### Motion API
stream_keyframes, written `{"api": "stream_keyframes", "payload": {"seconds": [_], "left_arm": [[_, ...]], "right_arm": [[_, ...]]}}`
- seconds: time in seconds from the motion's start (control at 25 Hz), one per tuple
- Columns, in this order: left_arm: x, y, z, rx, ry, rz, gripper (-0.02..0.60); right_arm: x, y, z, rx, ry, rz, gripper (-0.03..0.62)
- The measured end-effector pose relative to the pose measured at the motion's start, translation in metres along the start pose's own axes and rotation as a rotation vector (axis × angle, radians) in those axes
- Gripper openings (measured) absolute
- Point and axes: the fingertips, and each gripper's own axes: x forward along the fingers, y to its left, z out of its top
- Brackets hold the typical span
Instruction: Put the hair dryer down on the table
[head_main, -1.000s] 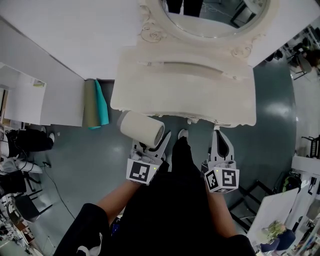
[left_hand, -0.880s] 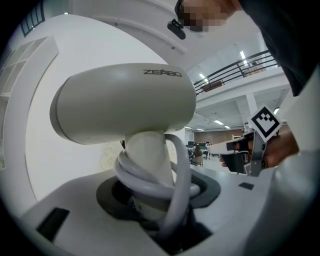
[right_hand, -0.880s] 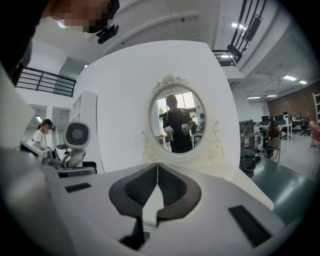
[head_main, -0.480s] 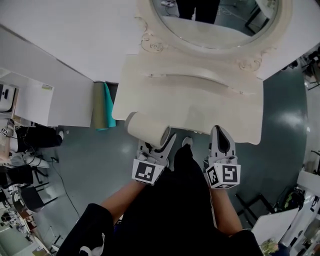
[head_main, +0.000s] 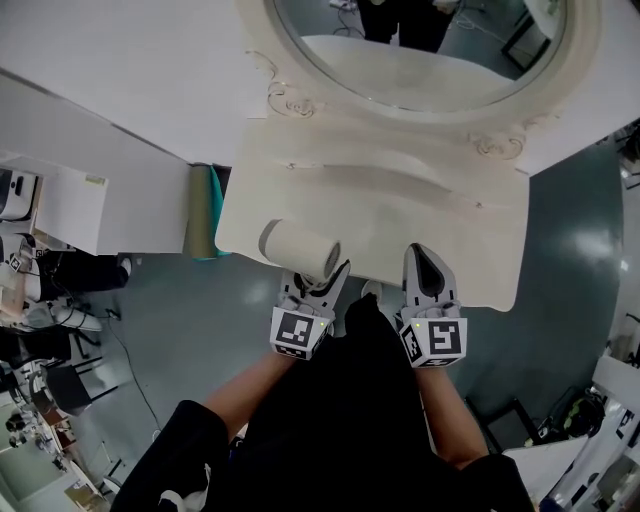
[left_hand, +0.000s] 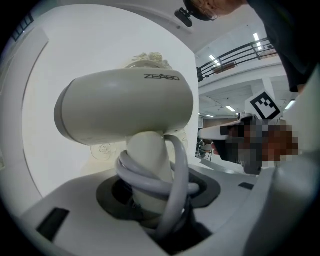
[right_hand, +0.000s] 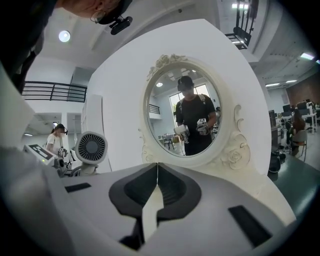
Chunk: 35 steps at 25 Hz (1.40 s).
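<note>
The cream hair dryer lies sideways over the front left edge of the cream dressing table. My left gripper is shut on its handle. In the left gripper view the dryer's barrel stands above the jaws, and the handle, wrapped with a grey cord, sits between them. My right gripper is shut and empty, its tip over the table's front edge. In the right gripper view the jaws meet at a thin seam, and the dryer's round grille shows to the left.
An oval mirror in an ornate frame stands at the back of the table against a white wall. Teal and olive rolls lean by the table's left side. A white cabinet stands further left. Dark floor lies right.
Both grippers have moved forward toward the table. The hair dryer, earlier over the floor in front of the table, is now over the table's front left edge.
</note>
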Motion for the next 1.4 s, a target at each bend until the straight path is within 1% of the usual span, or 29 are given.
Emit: {"api": "stream_keyframes", "payload": {"seconds": [0.16,0.4,0.56,0.64,0.76,0.92,1.08,1.2,1.32,1.4], "left_arm": [[0.023,-0.001,-0.017,0.001,0.038,0.024,0.235],[0.061,-0.004,-0.051,-0.019,0.116,0.021,0.235],[0.079,-0.002,-0.077,0.028,0.169,0.02,0.235],[0.085,-0.001,-0.091,0.035,0.206,0.013,0.235],[0.093,0.001,-0.107,-0.003,0.248,0.009,0.235],[0.104,0.003,-0.121,-0.036,0.288,0.01,0.235],[0.114,0.001,-0.141,-0.072,0.344,0.008,0.235],[0.117,0.0,-0.15,-0.107,0.373,0.014,0.235],[0.119,-0.002,-0.161,-0.126,0.415,0.005,0.235],[0.122,-0.003,-0.171,-0.135,0.457,0.001,0.235]], "right_arm": [[0.017,-0.011,-0.01,0.015,0.03,0.033,0.018],[0.038,-0.034,-0.013,0.01,0.032,0.052,0.018],[0.045,-0.049,-0.014,0.03,0.036,0.046,0.017],[0.047,-0.053,-0.014,0.036,0.033,0.044,0.018],[0.052,-0.056,-0.017,0.035,0.032,0.057,0.018],[0.061,-0.06,-0.027,0.051,0.062,0.075,0.018],[0.069,-0.064,-0.036,0.052,0.055,0.078,0.018],[0.074,-0.061,-0.044,0.017,0.055,0.074,0.018],[0.081,-0.055,-0.06,-0.032,0.084,0.076,0.018],[0.085,-0.052,-0.072,-0.04,0.11,0.082,0.018]]}}
